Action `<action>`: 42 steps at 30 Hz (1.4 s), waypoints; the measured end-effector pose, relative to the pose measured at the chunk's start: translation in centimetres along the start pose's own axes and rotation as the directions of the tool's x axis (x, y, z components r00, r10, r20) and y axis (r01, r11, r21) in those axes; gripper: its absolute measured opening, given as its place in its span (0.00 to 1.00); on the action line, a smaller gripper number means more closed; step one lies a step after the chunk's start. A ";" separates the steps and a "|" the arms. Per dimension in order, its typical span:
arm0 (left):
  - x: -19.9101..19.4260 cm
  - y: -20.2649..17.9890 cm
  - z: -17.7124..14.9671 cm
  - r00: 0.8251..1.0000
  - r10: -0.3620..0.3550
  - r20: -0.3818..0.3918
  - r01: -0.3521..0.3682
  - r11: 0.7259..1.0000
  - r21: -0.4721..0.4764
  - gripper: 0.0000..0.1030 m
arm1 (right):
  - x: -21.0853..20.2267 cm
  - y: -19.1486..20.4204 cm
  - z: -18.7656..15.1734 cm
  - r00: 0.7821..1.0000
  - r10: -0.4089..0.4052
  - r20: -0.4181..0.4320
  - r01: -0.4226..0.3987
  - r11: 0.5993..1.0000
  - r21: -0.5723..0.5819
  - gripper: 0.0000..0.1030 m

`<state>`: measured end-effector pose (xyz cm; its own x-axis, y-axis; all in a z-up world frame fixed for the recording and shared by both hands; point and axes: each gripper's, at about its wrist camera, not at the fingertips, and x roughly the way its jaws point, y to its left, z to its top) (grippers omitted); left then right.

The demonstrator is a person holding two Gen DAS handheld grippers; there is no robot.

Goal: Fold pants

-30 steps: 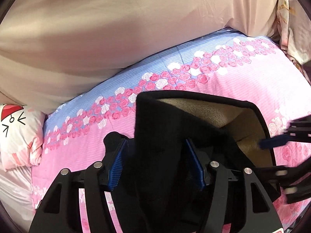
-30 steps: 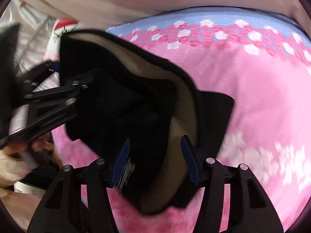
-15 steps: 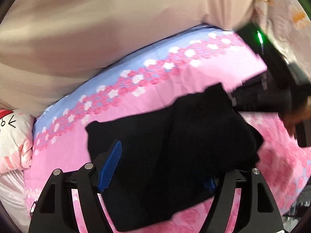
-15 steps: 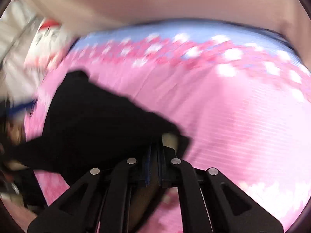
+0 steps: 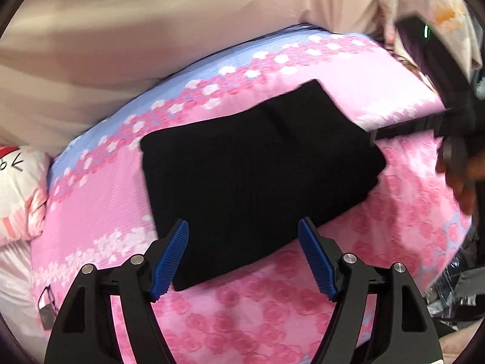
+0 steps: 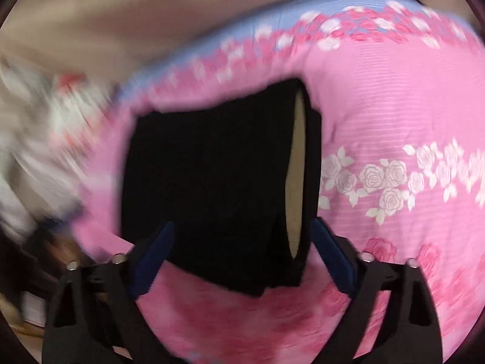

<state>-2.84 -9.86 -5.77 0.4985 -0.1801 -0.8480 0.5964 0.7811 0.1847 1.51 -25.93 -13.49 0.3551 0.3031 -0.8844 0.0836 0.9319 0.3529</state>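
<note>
The black pants lie folded into a flat rectangle on the pink rose-print bedspread. My left gripper hovers over their near edge, open, its blue pads clear of the cloth. In the right wrist view the same pants show a strip of tan lining along their right fold. My right gripper stands above the near end of the pants; its jaws are opening and the pads do not press the cloth. A hand holding that gripper shows at the right edge of the left wrist view.
A beige sheet rises behind the bed. A cartoon-print pillow lies at the left. Patterned cloth hangs at the upper right. Beyond the bed's right edge there is shiny clutter.
A second ago both grippers held the pants up, tan lining showing. The pants now lie folded on the bed. My left gripper let go and drew back; my right shut, then opened again.
</note>
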 end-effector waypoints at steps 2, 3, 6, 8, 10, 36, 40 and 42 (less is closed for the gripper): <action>0.3 1.3 0.2 0.999 0.031 0.006 -0.031 0.999 -0.034 0.70 | -0.6 0.5 0.1 1.000 0.021 -0.019 -0.021 1.000 -0.005 0.12; 0.6 1.9 0.3 0.999 0.052 0.002 -0.052 0.998 -0.045 0.71 | -2.0 0.9 0.1 1.000 0.022 0.022 -0.021 1.000 -0.017 0.11; 2.2 3.8 0.3 0.993 0.114 -0.016 -0.115 0.990 -0.085 0.78 | -1.9 -1.4 -0.6 0.999 -0.021 0.046 0.020 1.000 0.016 0.25; 4.3 4.9 -0.1 0.991 0.128 -0.044 -0.133 0.984 -0.117 0.78 | -0.6 -3.4 -1.9 0.997 -0.077 -0.019 0.078 0.996 0.036 0.39; 6.1 5.6 -0.5 0.984 0.154 -0.084 -0.164 0.979 -0.119 0.78 | -4.1 -3.1 -1.6 0.992 -0.093 0.086 0.086 0.992 0.089 0.39; 9.3 8.3 -3.5 0.991 0.079 -0.109 -0.099 0.975 -0.199 0.85 | 13.2 19.2 14.9 0.991 -0.130 -0.026 0.105 0.890 -0.444 0.05; 9.6 8.4 -3.8 0.992 0.070 -0.106 -0.089 0.976 -0.196 0.90 | 10.9 15.2 17.5 0.996 -0.071 0.060 0.082 0.975 -0.205 0.07; 9.5 8.6 -3.9 0.993 0.061 -0.105 -0.081 0.977 -0.197 0.90 | 5.8 14.7 15.7 0.989 0.050 0.136 -0.025 0.983 -0.181 0.08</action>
<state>4.59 -2.52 -14.19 0.4652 -0.0687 -0.8825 0.4188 0.8954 0.1511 19.42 -13.60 -8.60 0.4823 0.3191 -0.8158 -0.0949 0.9449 0.3134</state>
